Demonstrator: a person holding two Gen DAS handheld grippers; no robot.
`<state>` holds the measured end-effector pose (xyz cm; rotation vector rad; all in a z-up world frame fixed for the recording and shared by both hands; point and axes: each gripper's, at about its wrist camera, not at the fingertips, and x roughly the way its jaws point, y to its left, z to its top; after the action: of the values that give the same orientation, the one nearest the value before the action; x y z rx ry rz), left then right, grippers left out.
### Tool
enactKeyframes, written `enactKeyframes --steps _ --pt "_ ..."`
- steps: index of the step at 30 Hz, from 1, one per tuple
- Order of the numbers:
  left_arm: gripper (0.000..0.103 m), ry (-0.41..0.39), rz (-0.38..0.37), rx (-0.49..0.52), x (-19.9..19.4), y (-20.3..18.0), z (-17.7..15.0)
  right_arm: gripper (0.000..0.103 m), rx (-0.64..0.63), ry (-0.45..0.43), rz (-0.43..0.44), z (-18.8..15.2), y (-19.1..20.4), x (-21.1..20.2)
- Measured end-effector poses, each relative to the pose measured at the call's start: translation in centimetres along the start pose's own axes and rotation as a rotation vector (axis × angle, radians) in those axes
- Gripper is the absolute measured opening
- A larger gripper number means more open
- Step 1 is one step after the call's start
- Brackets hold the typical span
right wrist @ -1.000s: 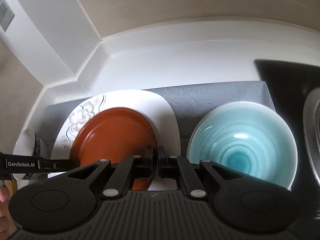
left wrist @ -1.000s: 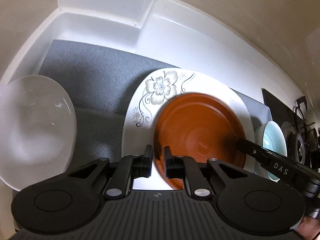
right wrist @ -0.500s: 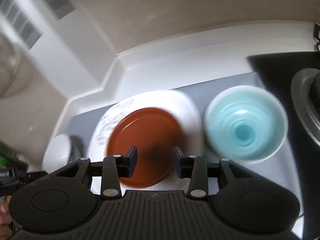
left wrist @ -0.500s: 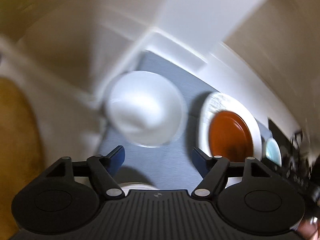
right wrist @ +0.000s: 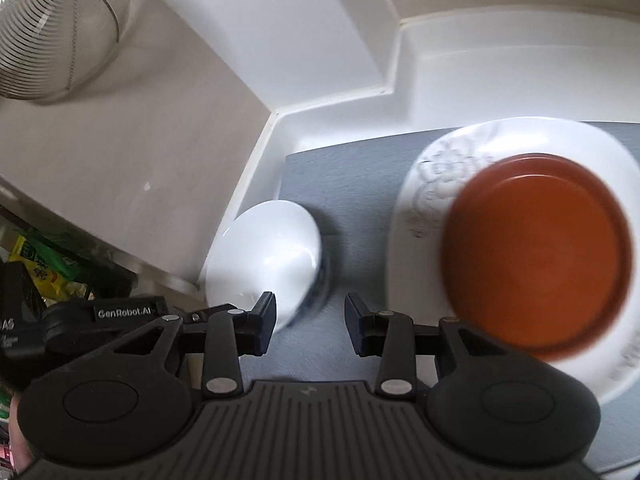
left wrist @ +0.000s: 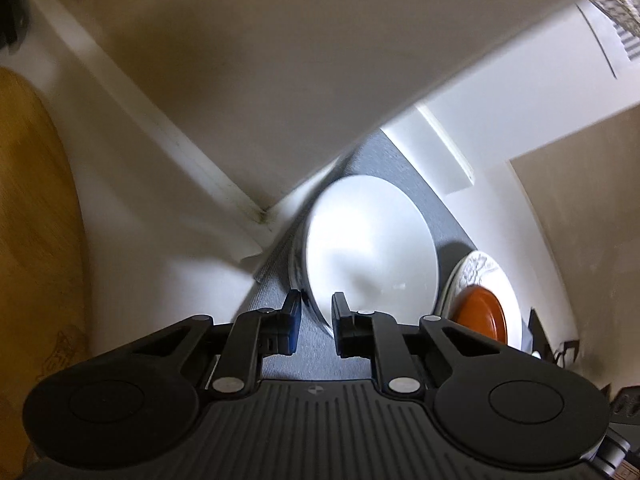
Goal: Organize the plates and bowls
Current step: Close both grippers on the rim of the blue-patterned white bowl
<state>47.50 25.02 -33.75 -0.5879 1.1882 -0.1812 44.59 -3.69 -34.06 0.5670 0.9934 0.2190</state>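
Half a second ago our left gripper (left wrist: 316,322) was spread wide over the mat; now its fingers straddle the near rim of the white bowl (left wrist: 370,250), one outside and one inside, though we cannot tell if they pinch it yet. Our right gripper (right wrist: 310,320), spread apart and holding nothing, has swung left: the teal bowl is gone from its view and the white bowl has come in. The brown plate (right wrist: 538,254) sits on the white floral plate (right wrist: 436,170), right of the bowl. All rest on a grey mat (right wrist: 340,172) over a white countertop (right wrist: 460,76). A wire strainer (right wrist: 52,28) hangs upper left.
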Motion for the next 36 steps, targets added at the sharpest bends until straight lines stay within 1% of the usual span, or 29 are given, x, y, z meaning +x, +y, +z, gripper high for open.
enactKeyframes --steps 2,4,5,6,7,10,12,14,16,17,18,20,23,25,27,29,30,31,32,33,36 --pt "0.015 -0.006 -0.019 -0.03 0.1 1.2 0.3 0.043 -0.008 -0.013 0.013 0.2 0.1 1.1" --pt "0.014 -0.011 -0.032 -0.046 -0.2 2.1 0.4 0.043 -0.006 0.011 -0.01 0.6 0.1 2.1" --pt "0.014 -0.013 -0.035 -0.045 -0.3 2.3 0.5 0.04 0.005 0.026 -0.022 0.6 0.0 2.4" --pt "0.013 -0.014 -0.035 -0.044 -0.3 2.3 0.4 0.023 0.021 0.044 -0.031 0.7 -0.3 2.9" --pt "0.013 -0.011 -0.036 -0.042 -0.4 2.3 0.4 0.015 0.035 0.06 -0.03 0.8 -0.5 3.3" --pt "0.013 0.008 -0.021 -0.024 -1.3 2.1 -0.2 0.012 0.037 0.059 -0.044 0.5 -0.4 2.7" --pt "0.014 0.029 -0.002 -0.008 -1.7 1.8 -1.1 0.009 0.074 0.077 -0.047 0.2 -0.4 1.9" --pt "0.014 0.042 0.013 0.018 -2.0 1.7 -1.9 0.009 0.051 0.089 -0.054 -0.1 0.0 1.2" --pt "0.014 0.047 0.002 0.033 -2.1 2.0 -2.2 0.009 0.006 0.096 -0.06 -0.2 0.5 0.9" --pt "0.014 0.05 -0.011 0.023 -2.1 2.4 -1.9 0.009 -0.003 0.098 -0.057 -0.2 0.5 0.8" --pt "0.014 0.06 -0.03 -0.005 -1.9 2.8 -1.4 0.011 -0.002 0.1 -0.056 0.0 0.3 0.9" --pt "0.017 0.095 -0.086 -0.094 -1.2 3.9 -0.3 0.012 0.011 0.1 -0.059 0.5 -0.1 0.9" --pt "0.017 0.114 -0.1 -0.168 -0.7 5.2 1.0 0.012 0.012 0.107 -0.049 1.3 -0.3 1.5" --pt "0.018 0.136 -0.137 -0.225 -0.4 6.2 1.3 0.015 0.012 0.113 -0.06 1.6 -0.3 2.0" --pt "0.022 0.141 -0.144 -0.244 0.0 6.7 1.3 0.019 0.01 0.121 -0.061 1.8 -0.5 2.7" --pt "0.022 0.141 -0.147 -0.249 -0.1 7.0 1.1 0.025 0.032 0.136 -0.053 1.7 -0.9 3.7" --pt "0.022 0.133 -0.142 -0.234 -0.1 6.9 1.0 0.026 0.04 0.144 -0.058 1.5 -1.1 4.2" --pt "0.021 0.122 -0.124 -0.206 -0.1 6.6 0.8 0.026 0.044 0.153 -0.066 1.3 -1.3 4.7" --pt "0.018 0.113 -0.102 -0.169 -0.2 6.0 0.6 0.024 0.047 0.155 -0.064 1.0 -1.5 5.0" --pt "0.017 0.098 -0.075 -0.127 -0.4 5.4 0.4 0.019 0.05 0.148 -0.05 0.9 -1.5 5.0" --pt "0.013 0.067 -0.001 -0.025 -1.2 3.8 -0.2 0.017 0.022 0.143 -0.057 0.6 -1.1 4.7"
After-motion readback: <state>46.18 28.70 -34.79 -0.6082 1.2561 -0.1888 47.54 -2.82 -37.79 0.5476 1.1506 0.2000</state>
